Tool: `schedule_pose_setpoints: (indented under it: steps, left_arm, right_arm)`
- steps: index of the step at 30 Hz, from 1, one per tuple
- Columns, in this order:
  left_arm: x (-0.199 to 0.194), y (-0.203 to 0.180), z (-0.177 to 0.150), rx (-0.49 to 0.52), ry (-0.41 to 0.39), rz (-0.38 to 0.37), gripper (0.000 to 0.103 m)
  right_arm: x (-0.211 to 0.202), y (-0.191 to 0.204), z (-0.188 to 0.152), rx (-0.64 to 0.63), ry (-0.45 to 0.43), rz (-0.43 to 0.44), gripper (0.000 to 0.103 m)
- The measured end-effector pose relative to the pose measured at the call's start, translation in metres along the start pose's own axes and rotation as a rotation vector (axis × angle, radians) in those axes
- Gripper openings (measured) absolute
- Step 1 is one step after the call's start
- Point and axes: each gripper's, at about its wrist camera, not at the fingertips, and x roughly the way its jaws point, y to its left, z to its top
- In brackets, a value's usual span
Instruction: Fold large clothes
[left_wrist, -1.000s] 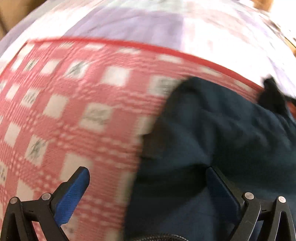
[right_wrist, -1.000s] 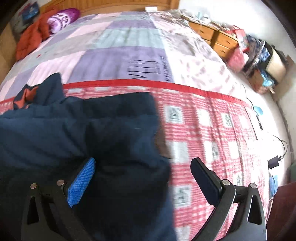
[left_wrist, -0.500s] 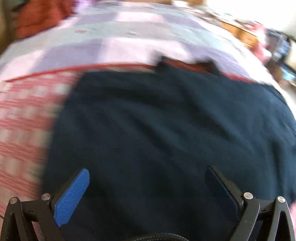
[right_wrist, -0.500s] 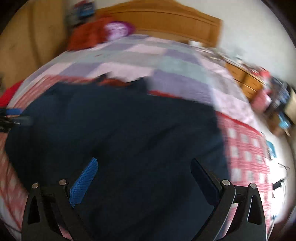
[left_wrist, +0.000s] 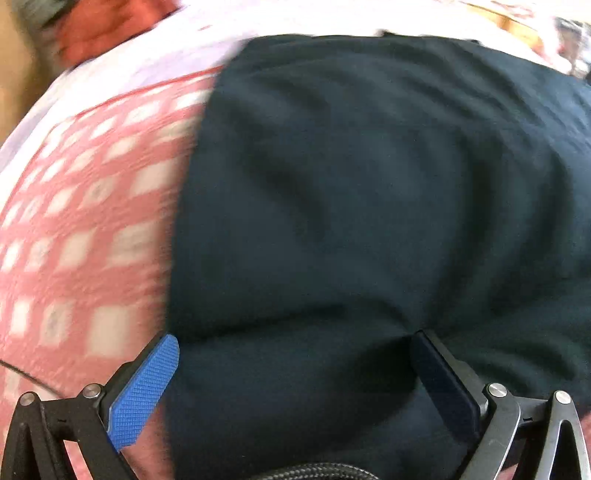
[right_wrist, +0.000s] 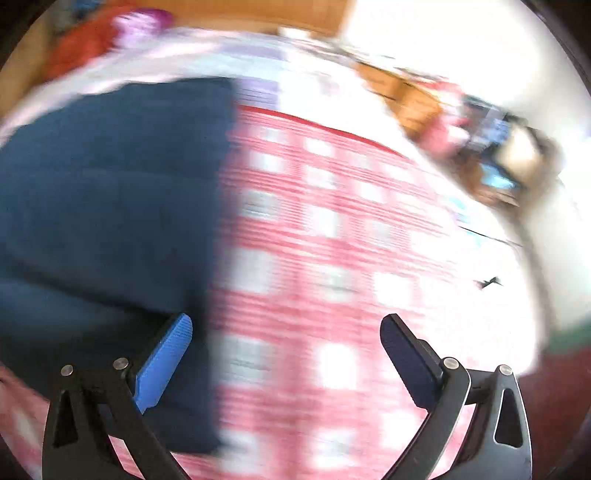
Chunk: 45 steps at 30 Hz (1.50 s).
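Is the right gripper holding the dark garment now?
No, the right gripper is open over the red checked cover, with the dark garment beside it.

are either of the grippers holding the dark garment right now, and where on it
Neither. The left gripper and right gripper are both open, with the dark garment lying spread on the checked bedcover.

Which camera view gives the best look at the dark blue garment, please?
The left wrist view: the dark blue garment fills most of it, folds visible. The right wrist view shows only its blurred right edge beside the red checked blanket.
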Motion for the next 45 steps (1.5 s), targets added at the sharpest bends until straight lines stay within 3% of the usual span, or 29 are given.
schedule_pose_setpoints:
  steps: [1,3,5,11,13,15,17,20,22,23,25,28,32,35,39,41,43,45]
  left_arm:
    - [-0.001,0.015,-0.001,-0.050,0.019,0.028,0.103]
    - [-0.009,0.021,-0.004,-0.112,0.012,0.038,0.102]
    - [-0.026,0.003,-0.009,-0.102,-0.044,-0.020,0.102]
    - [-0.062,-0.115,-0.025,0.118,-0.141,-0.238,0.102]
    - [-0.056,-0.139,-0.031,0.168,-0.110,-0.291,0.103]
    - [-0.038,-0.144,-0.039,0.240,-0.075,-0.253,0.103]
    - [-0.021,-0.115,-0.041,0.209,-0.048,-0.260,0.103]
    - [-0.012,-0.054,-0.044,0.098,-0.029,-0.157,0.103]
    - [-0.007,-0.008,-0.047,0.031,-0.005,-0.070,0.103]
    - [-0.005,0.018,-0.049,-0.015,0.023,-0.013,0.103]
    - [-0.005,0.051,-0.049,-0.104,0.050,0.019,0.103]
    - [-0.024,0.071,-0.039,-0.192,-0.007,0.016,0.103]
    - [-0.036,0.032,0.008,-0.158,-0.074,-0.096,0.102]
    - [-0.034,-0.017,0.059,-0.122,-0.113,-0.194,0.103]
    - [-0.006,-0.078,0.119,-0.133,-0.080,-0.346,0.103]
    - [0.011,-0.100,0.132,-0.121,-0.042,-0.352,0.103]
    - [0.037,-0.114,0.142,-0.105,0.019,-0.309,0.103]
    - [0.052,-0.113,0.144,-0.069,0.025,-0.275,0.103]
  right_arm:
    - [-0.004,-0.014,-0.005,0.031,0.017,-0.031,0.102]
    - [-0.022,-0.016,-0.012,0.065,-0.018,0.015,0.102]
    - [-0.044,0.015,-0.018,0.024,-0.074,0.081,0.102]
    - [-0.093,0.166,-0.027,-0.251,-0.205,0.337,0.102]
    - [-0.090,0.200,-0.032,-0.330,-0.196,0.363,0.102]
    - [-0.073,0.206,-0.038,-0.376,-0.176,0.308,0.102]
    - [-0.052,0.175,-0.040,-0.334,-0.142,0.272,0.102]
    - [-0.024,0.100,-0.046,-0.192,-0.029,0.257,0.103]
    - [-0.003,0.055,-0.057,-0.165,0.096,0.066,0.102]
    - [0.000,0.039,-0.059,-0.136,0.119,0.019,0.098]
    - [-0.013,-0.003,-0.060,-0.009,0.104,0.017,0.098]
    - [-0.044,-0.020,-0.046,0.062,0.025,0.057,0.098]
    - [-0.073,0.042,0.006,-0.028,-0.082,0.170,0.098]
    - [-0.082,0.104,0.059,-0.059,-0.139,0.327,0.099]
    - [-0.065,0.202,0.121,-0.048,-0.108,0.457,0.099]
    - [-0.042,0.243,0.157,-0.047,-0.064,0.488,0.099]
    - [-0.017,0.261,0.182,-0.082,-0.027,0.480,0.099]
    - [0.001,0.275,0.184,-0.165,-0.010,0.432,0.099]
